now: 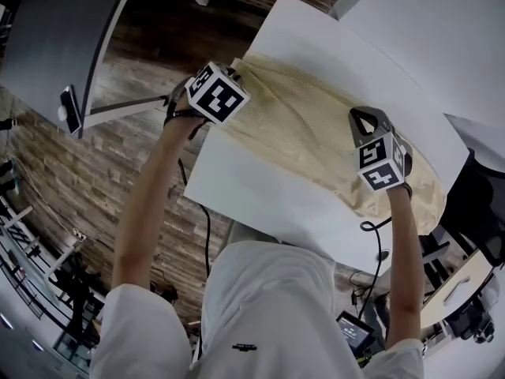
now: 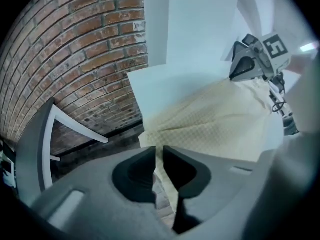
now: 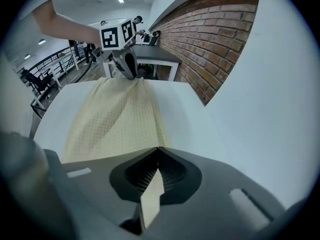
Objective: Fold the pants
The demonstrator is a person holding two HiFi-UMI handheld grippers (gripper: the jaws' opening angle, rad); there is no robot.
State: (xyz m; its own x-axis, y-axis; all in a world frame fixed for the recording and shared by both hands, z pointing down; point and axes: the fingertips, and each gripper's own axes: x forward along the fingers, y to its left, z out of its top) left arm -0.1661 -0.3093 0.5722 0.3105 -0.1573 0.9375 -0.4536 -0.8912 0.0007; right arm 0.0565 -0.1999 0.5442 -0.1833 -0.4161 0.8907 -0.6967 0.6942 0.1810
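Observation:
Cream pants [image 1: 316,133] lie stretched slantwise across a white table [image 1: 260,188]. My left gripper [image 1: 230,76] is at their far-left end by the table's edge, where the cloth bunches up towards it. In the left gripper view its jaws [image 2: 157,151] stand a narrow slit apart with the pants' edge [image 2: 167,184] caught in the slit. My right gripper [image 1: 365,125] is at the wider right end. In the right gripper view it [image 3: 158,149] is shut, and a strip of the pants [image 3: 150,194] runs between its pads. Each gripper shows in the other's view: the right one [image 2: 245,64] and the left one [image 3: 125,64].
A brick-patterned floor [image 1: 126,133] lies left of the table, with a dark grey desk [image 1: 55,30] over it. A second white table [image 1: 442,38] adjoins at the upper right. Cables [image 1: 375,251] hang below the near edge, and a dark chair [image 1: 481,196] stands at the right.

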